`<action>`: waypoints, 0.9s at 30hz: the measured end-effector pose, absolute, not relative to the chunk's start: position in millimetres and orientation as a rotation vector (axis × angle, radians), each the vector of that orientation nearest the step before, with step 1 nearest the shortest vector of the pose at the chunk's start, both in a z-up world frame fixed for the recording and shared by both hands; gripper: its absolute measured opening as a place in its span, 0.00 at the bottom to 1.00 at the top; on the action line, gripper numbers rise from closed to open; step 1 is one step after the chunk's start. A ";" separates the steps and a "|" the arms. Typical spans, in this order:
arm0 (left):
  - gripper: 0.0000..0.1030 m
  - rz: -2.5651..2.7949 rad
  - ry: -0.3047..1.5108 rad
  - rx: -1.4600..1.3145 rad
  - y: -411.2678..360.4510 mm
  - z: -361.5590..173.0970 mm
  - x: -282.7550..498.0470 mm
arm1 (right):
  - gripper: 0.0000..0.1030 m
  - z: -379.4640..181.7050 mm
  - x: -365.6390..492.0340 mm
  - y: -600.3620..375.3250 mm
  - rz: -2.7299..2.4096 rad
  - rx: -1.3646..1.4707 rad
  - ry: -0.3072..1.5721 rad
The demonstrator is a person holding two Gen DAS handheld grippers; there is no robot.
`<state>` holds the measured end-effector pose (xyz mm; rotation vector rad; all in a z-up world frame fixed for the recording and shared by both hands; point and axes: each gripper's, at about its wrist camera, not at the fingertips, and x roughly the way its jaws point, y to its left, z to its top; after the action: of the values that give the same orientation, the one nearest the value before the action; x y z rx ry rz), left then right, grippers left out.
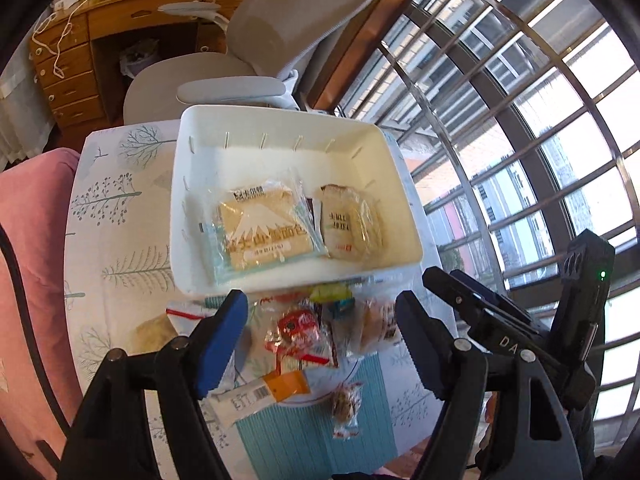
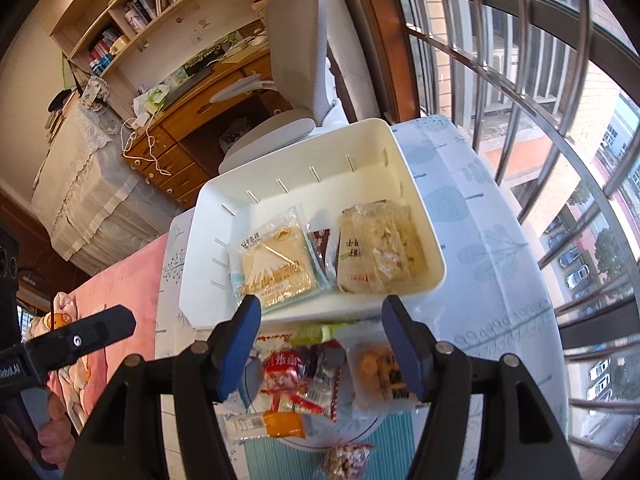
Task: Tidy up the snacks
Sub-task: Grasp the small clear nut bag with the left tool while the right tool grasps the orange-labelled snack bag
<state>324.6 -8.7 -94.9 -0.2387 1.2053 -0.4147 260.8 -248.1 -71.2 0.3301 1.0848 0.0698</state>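
Two bread packs already lie flat in the white bin: the square toast pack on its left and a paler wrapped loaf on its right, with a small dark sachet wedged between them. Both your tools are spread wide and hold nothing; the left tool and the right tool hover side by side over the loose pile on the desk, just short of the bin's near wall. Under the jaws sit a red-wrapped snack, a round bun in clear wrap to its right, an orange-labelled stick pack nearer you, and a small nut bar closest of all. The red snack looks the natural next pick, since it lies on top and centred between the fingers. Come straight down with one tool only, keep the other clear, and pinch the body of the pack rather than its crinkly sealed edge, which would likely slip. Lift well above the rim before crossing, and set it in the bare strip along the far wall so the bread is not crushed.
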 end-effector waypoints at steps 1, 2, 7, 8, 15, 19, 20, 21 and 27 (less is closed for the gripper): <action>0.73 -0.424 1.209 -0.228 -7.3 -94.6 318.3 | 0.62 -70.0 255.4 -247.1 0.062 0.334 1.083; 0.73 -0.429 1.212 -0.221 -6.2 -94.8 314.0 | 0.62 -68.9 249.1 -245.6 0.052 0.336 1.082; 0.73 -0.438 1.230 -0.150 -4.3 -97.6 289.3 | 0.62 -66.8 220.4 -240.8 0.012 0.361 1.079; 0.73 -0.442 1.232 -0.139 -4.3 -98.2 284.3 | 0.62 -66.8 215.6 -241.0 0.005 0.368 1.080; 0.73 -0.458 1.255 -0.112 -8.6 -106.8 255.8 | 0.62 -66.8 195.1 -241.1 0.004 0.401 1.083; 0.73 -0.443 1.267 -0.079 -16.4 -113.6 242.2 | 0.62 -71.7 190.4 -244.8 0.006 0.413 1.104; 0.73 -0.436 1.269 -0.071 -19.0 -115.3 238.9 | 0.62 -73.7 189.9 -246.6 0.015 0.419 1.111; 0.73 -0.431 1.273 -0.068 -21.0 -116.9 237.3 | 0.62 -75.8 189.5 -248.3 0.026 0.422 1.119; 0.73 -0.379 1.326 -0.088 -40.0 -131.5 226.2 | 0.62 -85.0 190.6 -260.5 0.078 0.397 1.154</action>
<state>226.2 -40.0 -131.5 -0.0882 1.3262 -0.3792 190.6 -260.5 -85.0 0.3967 1.1542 0.0776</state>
